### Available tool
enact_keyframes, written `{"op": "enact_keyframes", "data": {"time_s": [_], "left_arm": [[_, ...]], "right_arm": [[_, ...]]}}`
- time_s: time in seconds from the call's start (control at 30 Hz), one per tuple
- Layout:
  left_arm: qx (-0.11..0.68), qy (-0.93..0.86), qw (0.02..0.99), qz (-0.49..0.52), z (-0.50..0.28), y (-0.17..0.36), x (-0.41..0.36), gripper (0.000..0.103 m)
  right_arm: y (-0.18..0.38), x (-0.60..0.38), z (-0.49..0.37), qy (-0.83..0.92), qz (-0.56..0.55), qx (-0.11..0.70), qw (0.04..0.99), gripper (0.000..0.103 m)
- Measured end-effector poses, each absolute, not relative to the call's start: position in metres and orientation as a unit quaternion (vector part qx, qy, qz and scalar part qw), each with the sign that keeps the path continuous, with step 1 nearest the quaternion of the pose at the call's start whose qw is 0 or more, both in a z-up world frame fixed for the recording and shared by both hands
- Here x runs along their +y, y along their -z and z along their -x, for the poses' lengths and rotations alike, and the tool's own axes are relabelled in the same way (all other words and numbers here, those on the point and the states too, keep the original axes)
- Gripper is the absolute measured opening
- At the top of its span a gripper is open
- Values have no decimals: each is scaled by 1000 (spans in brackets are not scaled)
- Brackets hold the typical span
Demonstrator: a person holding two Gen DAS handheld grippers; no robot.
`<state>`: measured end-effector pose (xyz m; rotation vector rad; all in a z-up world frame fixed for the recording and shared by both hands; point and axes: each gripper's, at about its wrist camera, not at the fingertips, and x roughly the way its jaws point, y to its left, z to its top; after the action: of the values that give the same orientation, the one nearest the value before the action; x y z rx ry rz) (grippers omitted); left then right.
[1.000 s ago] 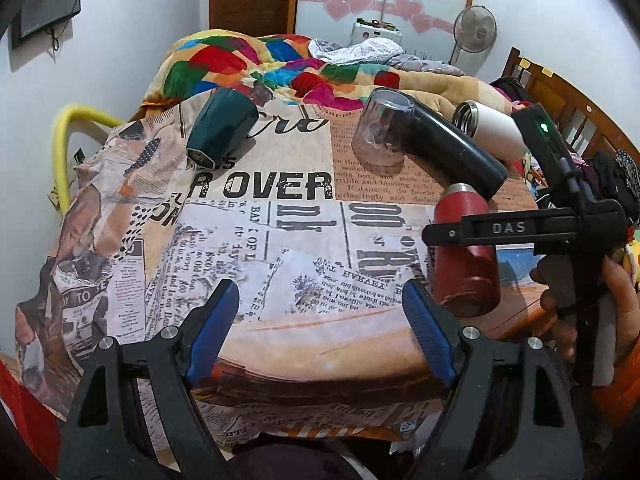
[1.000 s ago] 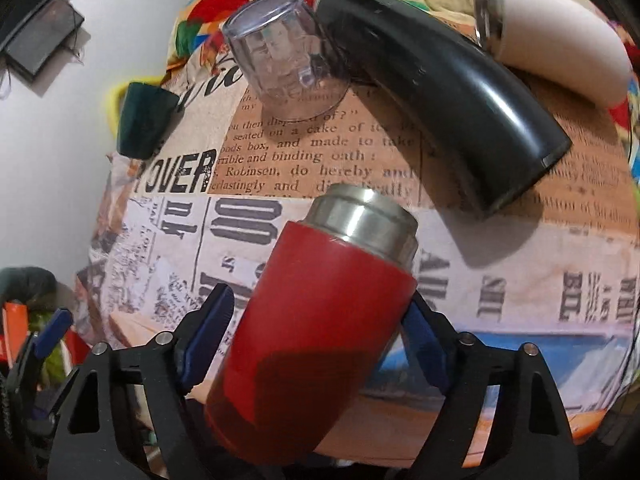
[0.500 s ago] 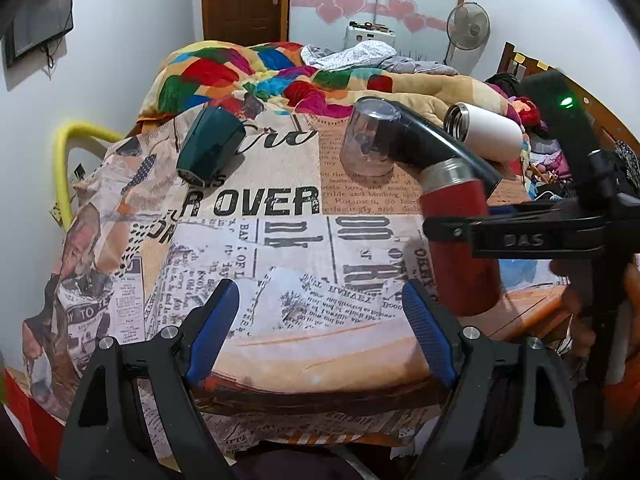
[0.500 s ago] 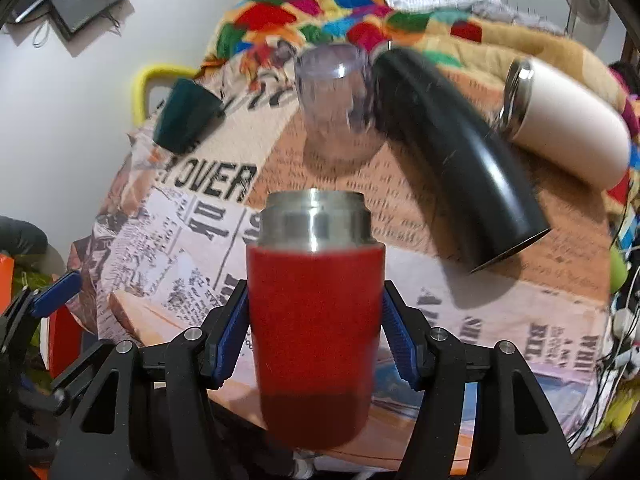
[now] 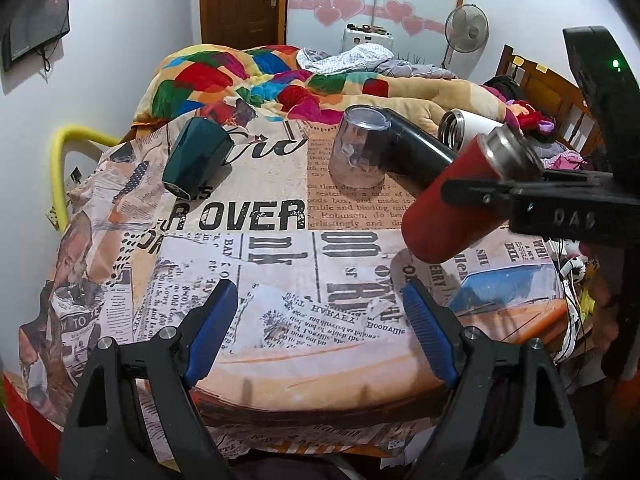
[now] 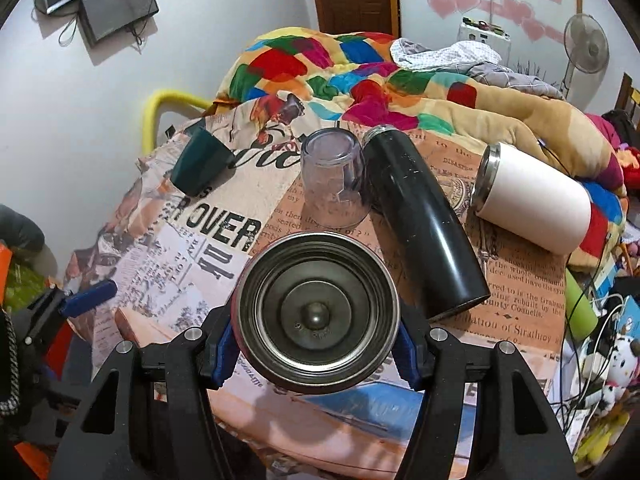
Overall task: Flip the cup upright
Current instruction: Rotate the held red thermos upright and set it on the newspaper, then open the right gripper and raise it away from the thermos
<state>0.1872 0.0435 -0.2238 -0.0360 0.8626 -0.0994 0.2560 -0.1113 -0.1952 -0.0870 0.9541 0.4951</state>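
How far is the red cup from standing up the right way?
Done: the right gripper has clamped the red cup and lifted it off the table. In hand: it hangs tilted in the air, steel mouth up and away. Left: straighten it, set it down and let go. The left gripper is open and empty.

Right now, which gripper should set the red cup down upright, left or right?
Right. The right gripper is already shut on the red cup, held tilted above the table with its steel mouth facing the wrist camera. The left gripper is open, holds nothing and sits back at the near edge.
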Motion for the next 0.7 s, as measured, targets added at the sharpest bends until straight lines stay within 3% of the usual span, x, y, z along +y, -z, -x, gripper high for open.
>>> {"op": "enact_keyframes", "data": {"time_s": [0.33, 0.7], "left_arm": [[423, 45, 905, 20, -188, 229, 49, 84], [408, 38, 912, 33, -180, 209, 57, 84]], "right_arm": [[218, -95, -253, -241, 75, 472, 845, 60], [189, -93, -232, -242, 115, 433, 861, 69]]}}
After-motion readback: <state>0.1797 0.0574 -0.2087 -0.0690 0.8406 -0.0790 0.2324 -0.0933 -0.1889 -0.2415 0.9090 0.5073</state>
